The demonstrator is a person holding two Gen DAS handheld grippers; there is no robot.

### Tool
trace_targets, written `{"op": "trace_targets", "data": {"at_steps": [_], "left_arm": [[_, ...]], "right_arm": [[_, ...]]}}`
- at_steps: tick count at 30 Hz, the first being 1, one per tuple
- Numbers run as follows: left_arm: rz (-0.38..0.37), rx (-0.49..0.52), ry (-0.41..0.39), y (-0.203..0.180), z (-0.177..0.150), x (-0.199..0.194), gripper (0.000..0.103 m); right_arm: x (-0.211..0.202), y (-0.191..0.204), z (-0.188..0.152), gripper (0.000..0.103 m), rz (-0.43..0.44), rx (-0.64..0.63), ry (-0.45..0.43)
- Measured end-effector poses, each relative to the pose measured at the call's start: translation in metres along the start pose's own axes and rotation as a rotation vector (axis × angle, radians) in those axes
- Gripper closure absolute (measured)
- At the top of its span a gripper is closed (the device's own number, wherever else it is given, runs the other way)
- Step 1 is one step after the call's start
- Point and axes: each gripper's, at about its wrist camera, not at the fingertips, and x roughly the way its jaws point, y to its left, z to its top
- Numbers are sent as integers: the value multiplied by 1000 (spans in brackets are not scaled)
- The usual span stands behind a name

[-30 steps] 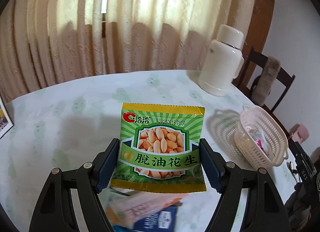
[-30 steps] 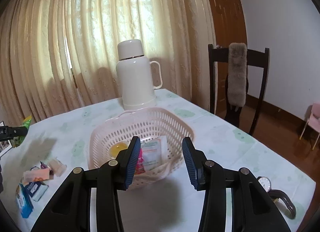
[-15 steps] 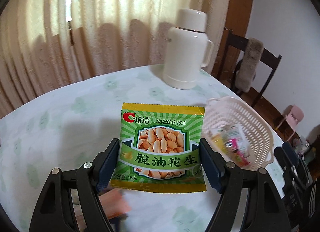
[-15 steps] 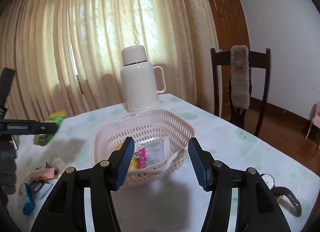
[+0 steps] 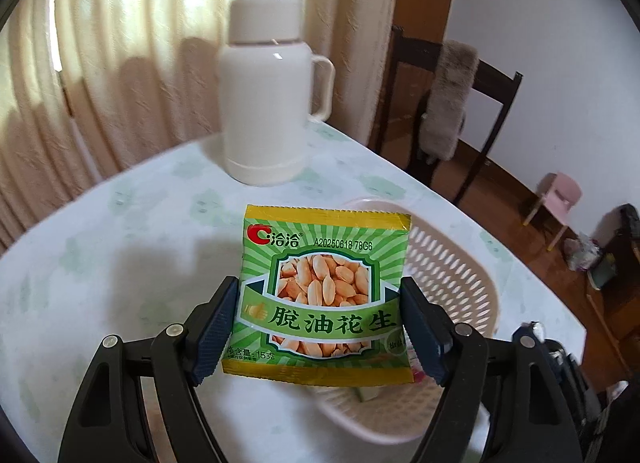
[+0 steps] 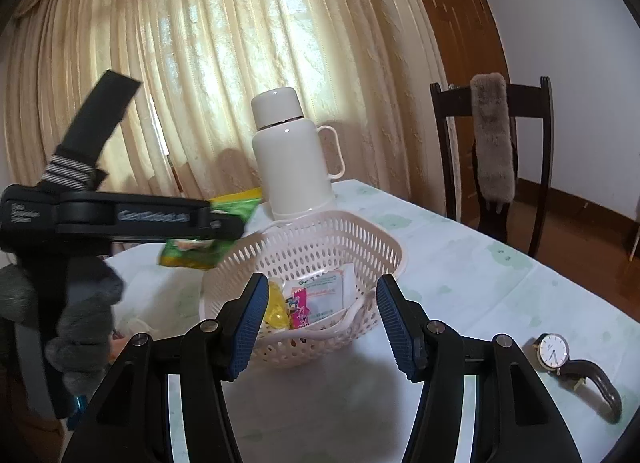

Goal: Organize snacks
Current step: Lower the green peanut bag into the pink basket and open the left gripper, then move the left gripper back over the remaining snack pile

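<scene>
Left hand-held gripper (image 5: 320,327): clamps peanut packet (image 5: 322,291) by its side edges, centre frame, beside basket (image 5: 460,275), probably for dropping in.
Right hand-held gripper (image 6: 320,315): half open, empty, before the basket.

Thermos (image 6: 294,159) stands behind basket (image 6: 360,241); watch (image 6: 554,351) lies to its right.

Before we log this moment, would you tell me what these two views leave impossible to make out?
- Basket contents, left wrist view: hidden behind the peanut packet held in the left gripper.
- Peanut packet, right wrist view: motion-blurred, print unreadable, partly covered by the left gripper.
- Loose snacks at the lower left, right wrist view: hidden behind the gloved hand.
- Watch dial: too small to read.
</scene>
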Motion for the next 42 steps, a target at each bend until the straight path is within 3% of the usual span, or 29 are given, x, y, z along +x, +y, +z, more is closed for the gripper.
{"op": "trace_targets", "data": {"at_steps": [5,11,34,42], "left_arm": [[-51,-16,46,-8,8,16,24],[-83,-16,43,-13,10,16,17],[14,-104,13,18,-8,-12,17],[85,-163,2,44,-26,-28,17]], "right_arm": [[1,-2,0,46,9,14,10],[2,-2,-1,46,23,18,19],[-2,5,-2,45,40,-5,-5],[-4,13,-3,36,88,-36,-10]]}}
